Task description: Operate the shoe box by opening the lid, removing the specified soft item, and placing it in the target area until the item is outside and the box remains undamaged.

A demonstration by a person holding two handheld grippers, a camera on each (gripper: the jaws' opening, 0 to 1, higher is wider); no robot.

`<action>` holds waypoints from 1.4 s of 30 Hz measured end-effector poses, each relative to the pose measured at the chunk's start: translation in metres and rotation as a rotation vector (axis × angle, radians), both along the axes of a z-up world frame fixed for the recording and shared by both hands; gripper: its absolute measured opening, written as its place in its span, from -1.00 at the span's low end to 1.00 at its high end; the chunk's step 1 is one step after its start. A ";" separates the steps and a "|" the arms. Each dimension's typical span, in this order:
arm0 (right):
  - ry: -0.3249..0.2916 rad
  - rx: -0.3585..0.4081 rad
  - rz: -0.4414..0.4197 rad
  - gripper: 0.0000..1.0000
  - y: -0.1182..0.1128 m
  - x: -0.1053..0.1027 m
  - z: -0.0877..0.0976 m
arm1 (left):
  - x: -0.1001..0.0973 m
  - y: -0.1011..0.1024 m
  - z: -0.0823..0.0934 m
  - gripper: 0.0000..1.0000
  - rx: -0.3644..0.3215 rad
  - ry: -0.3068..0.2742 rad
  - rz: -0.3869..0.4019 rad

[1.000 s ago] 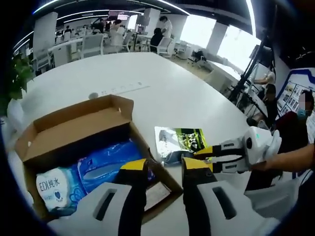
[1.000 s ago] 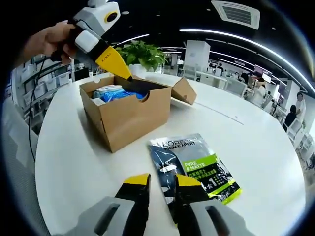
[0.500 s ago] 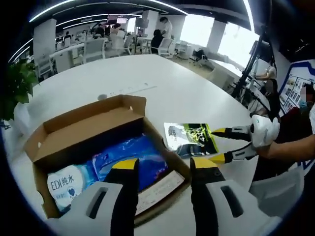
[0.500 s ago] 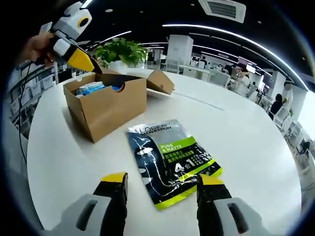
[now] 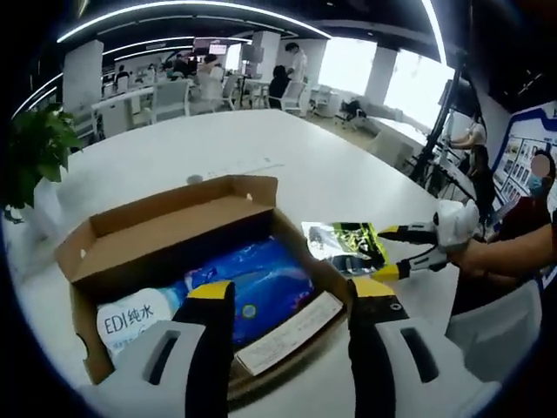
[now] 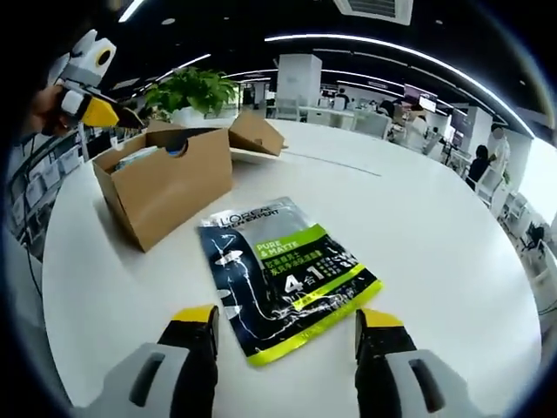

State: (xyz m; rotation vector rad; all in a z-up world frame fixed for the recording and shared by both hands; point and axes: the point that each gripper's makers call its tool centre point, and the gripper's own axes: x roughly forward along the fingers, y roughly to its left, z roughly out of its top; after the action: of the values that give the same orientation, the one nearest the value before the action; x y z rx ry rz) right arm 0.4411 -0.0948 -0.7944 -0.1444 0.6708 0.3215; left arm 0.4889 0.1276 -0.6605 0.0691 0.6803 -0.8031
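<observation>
- The right gripper (image 6: 285,326) has its jaws wide apart, holding nothing
- The pouch (image 6: 283,274) lies flat on the table (image 6: 435,226) just ahead, between the jaws, outside the box (image 6: 165,187)
- The left gripper (image 5: 291,300), jaws also apart, hangs over the open box

A round white table (image 6: 452,235) fills the foreground of an open-plan office. A leafy green potted plant (image 6: 193,89) stands at the table's far edge. Beyond are white desks and chairs (image 5: 165,91), bright windows (image 5: 416,74), ceiling light strips (image 6: 365,42) and distant people.
</observation>
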 end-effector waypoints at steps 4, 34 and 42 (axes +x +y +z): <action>0.003 0.022 0.035 0.25 0.003 0.004 -0.001 | 0.000 0.013 0.003 0.08 -0.007 -0.014 0.011; -0.007 -0.033 0.268 0.12 0.012 0.047 0.003 | 0.001 0.085 0.007 0.12 0.015 -0.063 0.098; -0.009 -0.046 0.271 0.07 0.012 0.047 0.005 | 0.002 0.099 0.005 0.11 0.032 -0.067 0.112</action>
State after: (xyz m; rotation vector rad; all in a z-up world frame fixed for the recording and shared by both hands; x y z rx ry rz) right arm 0.4881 -0.0824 -0.7897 -0.2814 0.6510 0.5651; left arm 0.4904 0.2268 -0.6553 0.0862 0.6280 -0.6799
